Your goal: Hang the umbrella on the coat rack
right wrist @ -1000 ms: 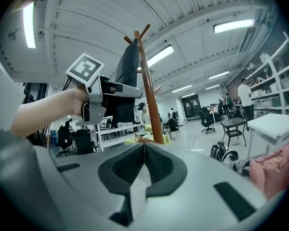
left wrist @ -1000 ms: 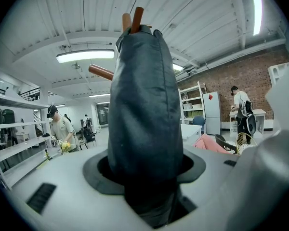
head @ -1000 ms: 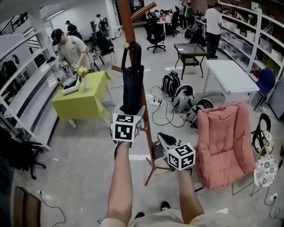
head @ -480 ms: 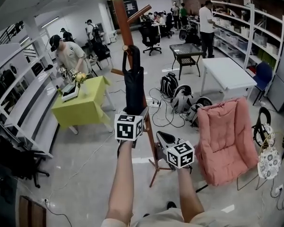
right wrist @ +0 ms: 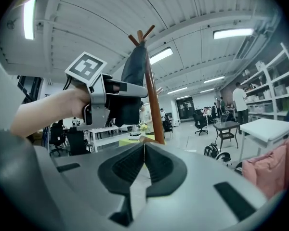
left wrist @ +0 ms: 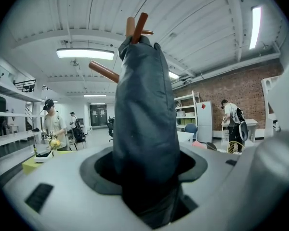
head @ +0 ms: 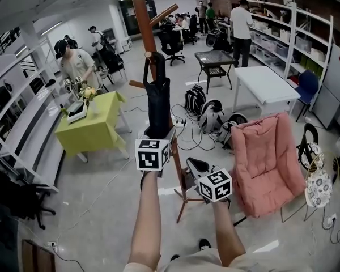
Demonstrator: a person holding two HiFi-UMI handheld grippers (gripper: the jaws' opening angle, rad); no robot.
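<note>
Around you is a large workshop with a grey floor, white shelving along the left wall and brick at the far end. A wooden coat rack stands straight ahead of you, with a yellow-green tabletop to its left, a pink folding chair to its right, and backpacks and cables on the floor behind it.

The folded dark umbrella hangs upright against the rack's pole, its upper end at a short peg.

Your left gripper is raised to the umbrella's lower end. In the left gripper view its jaws are spreading apart, the dark umbrella fabric stands between them, and dark gaps show on both sides of the fabric at the pads.

Your right gripper is lower and to the right, beside the pole near its base. Its jaws are pressed together with nothing between them. From that view you see your left hand holding its gripper at the umbrella.
</note>
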